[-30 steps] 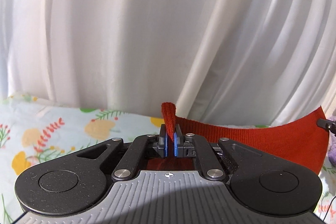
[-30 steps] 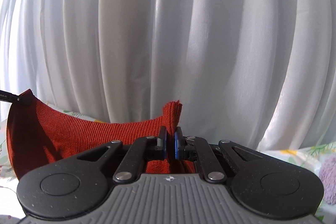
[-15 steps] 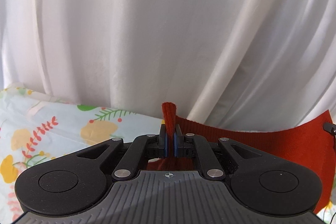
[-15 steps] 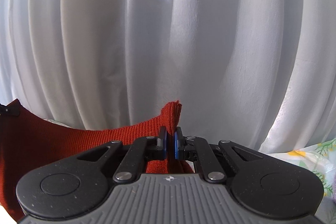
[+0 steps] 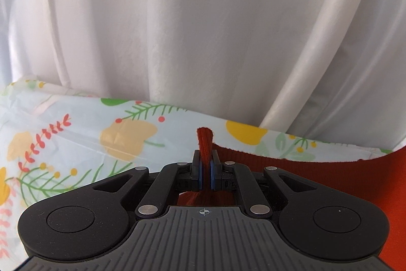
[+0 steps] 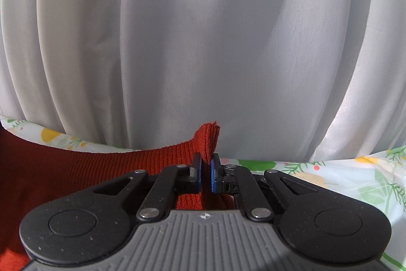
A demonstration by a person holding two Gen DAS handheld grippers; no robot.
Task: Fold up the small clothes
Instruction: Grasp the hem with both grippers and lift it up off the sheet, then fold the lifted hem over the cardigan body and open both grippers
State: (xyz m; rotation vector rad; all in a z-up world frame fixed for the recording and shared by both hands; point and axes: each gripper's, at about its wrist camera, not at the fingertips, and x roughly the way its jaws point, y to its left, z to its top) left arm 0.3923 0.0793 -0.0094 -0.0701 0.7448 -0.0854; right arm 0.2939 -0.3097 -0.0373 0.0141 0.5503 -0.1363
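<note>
Both hand-held grippers, left (image 5: 205, 165) and right (image 6: 206, 170), pinch 1 red knit garment (image 6: 76, 169) over floral cloth (image 5: 76, 139).

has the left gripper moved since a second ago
Yes. The left gripper, shut on the red garment, has dipped toward the floral cloth: the white curtain's bottom edge now sits higher in the left wrist view, with more cloth showing.
</note>
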